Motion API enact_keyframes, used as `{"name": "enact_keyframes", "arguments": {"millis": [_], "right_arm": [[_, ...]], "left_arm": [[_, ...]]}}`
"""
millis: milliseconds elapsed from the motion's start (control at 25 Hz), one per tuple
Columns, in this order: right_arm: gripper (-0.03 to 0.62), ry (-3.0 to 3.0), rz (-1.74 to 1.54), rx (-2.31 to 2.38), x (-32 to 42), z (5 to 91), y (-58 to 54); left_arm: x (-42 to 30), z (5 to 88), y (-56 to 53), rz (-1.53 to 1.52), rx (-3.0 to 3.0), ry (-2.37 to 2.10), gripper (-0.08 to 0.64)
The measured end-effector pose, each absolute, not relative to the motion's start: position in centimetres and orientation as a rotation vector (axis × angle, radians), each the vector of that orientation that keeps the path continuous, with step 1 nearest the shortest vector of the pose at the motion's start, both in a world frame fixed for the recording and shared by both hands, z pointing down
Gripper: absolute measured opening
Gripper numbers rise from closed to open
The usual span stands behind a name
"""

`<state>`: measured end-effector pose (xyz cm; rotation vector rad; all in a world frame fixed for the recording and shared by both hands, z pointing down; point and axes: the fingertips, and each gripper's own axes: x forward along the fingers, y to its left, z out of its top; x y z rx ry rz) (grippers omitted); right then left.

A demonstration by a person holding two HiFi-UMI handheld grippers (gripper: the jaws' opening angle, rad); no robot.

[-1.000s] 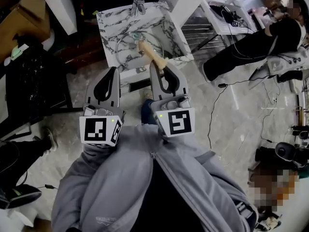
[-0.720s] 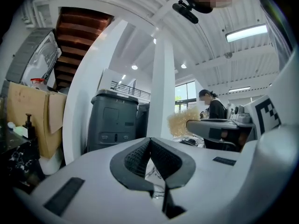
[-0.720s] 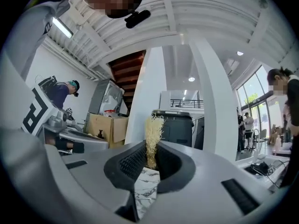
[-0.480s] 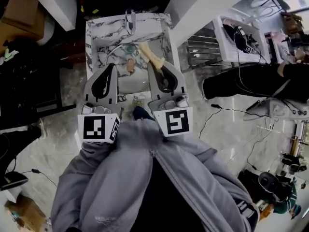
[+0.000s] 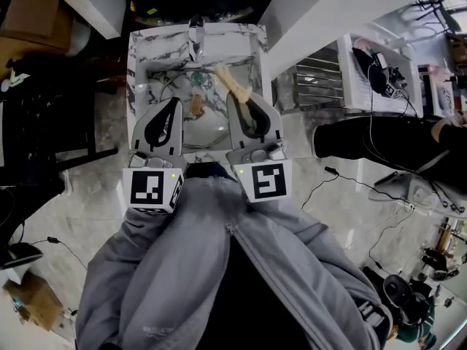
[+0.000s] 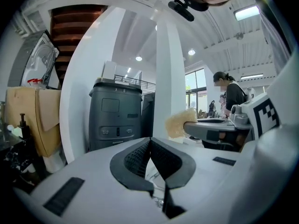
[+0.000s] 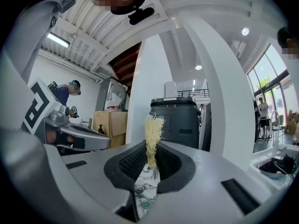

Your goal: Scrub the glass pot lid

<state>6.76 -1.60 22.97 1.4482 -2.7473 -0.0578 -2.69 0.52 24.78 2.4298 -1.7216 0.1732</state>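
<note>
In the head view a marble sink (image 5: 146, 46) stands ahead with a faucet (image 5: 195, 39) at its back. The glass pot lid, with a brown knob (image 5: 195, 106), lies in the basin. My right gripper (image 5: 238, 98) is shut on a tan loofah scrubber (image 5: 230, 81), which sticks out past the jaws over the basin, right of the knob. In the right gripper view the loofah (image 7: 152, 133) stands pinched between the pads. My left gripper (image 5: 174, 102) is shut with nothing in it, at the basin's front left, its jaws (image 6: 150, 143) pressed together.
A white pillar (image 5: 328, 13) rises right of the sink. A person in black (image 5: 365, 133) sits at a white desk (image 5: 379, 71) on the right, with cables on the floor. Dark furniture (image 5: 44, 115) and a cardboard box (image 5: 25, 6) are on the left.
Both grippers have come forward to the sink and now reach over its front edge. The right one still holds the loofah; the left stays shut.
</note>
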Motion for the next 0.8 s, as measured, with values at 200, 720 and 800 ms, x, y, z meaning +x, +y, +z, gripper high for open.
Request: {"name": "enact_keyframes", "arguments": {"millis": [200, 720, 800], "right_arm": [[0.057, -2.714, -0.023, 1.47, 7.0, 24.5, -2.9], [0.057, -2.592, 0.041, 1.419, 6.3, 33.6, -5.3], [0.057, -2.566, 0.063, 1.407, 6.4, 35.3, -5.7]], "left_arm": [[-2.7, 28.1, -1.1, 0.26, 2.417, -1.66, 0.014], [-2.8, 43.5, -4.6, 0.596, 2.295, -1.43, 0.015], [-2.7, 46.3, -5.1, 0.665, 2.266, -1.383, 0.017]]}}
